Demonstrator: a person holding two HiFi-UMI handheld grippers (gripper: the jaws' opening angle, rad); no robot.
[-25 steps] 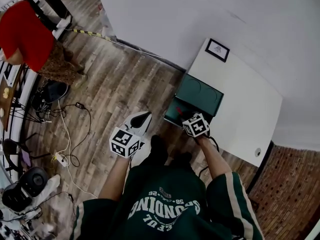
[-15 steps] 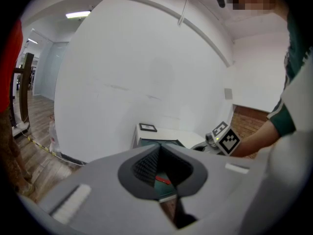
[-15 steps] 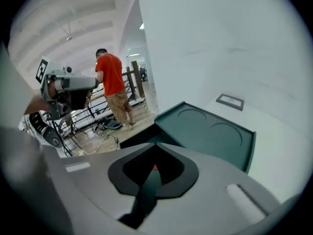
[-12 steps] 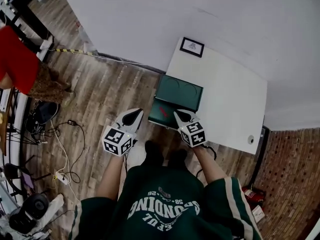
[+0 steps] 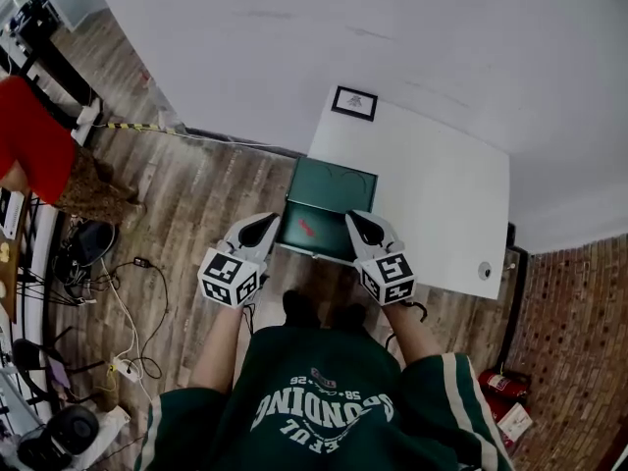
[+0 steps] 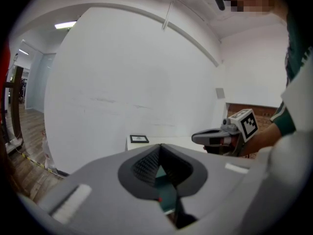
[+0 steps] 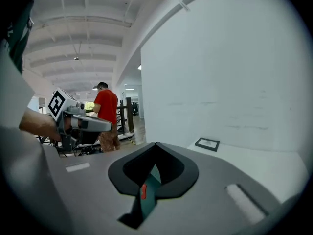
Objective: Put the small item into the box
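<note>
white table (image 5: 432,194): stands against a white wall, on a wood floor.

green box (image 5: 339,186): open, at the table's near left edge. contents: one small red item (image 5: 306,228), lying on the box floor toward the near wall. nothing else shows inside.

black frame (image 5: 354,103): lies flat at the table's far left corner, well apart from the box.

left gripper (image 5: 267,226): jaws together at the tip, nothing between them. the tip is beside the box's near left corner. in the left gripper view the jaws (image 6: 160,148) meet in a point; a strip of the green box and a red speck show through the gap behind them.

right gripper (image 5: 357,224): jaws together, nothing held. the tip is at the box's near right corner. in the right gripper view the jaws (image 7: 156,146) meet at the tip, and the item (image 7: 143,191) shows below, behind them, on the green floor (image 7: 150,202).

item to grippers: the item lies in the box between the two tips, below them, touching neither.

a person in a red top (image 5: 29,150) stands on the floor at the far left.
</note>
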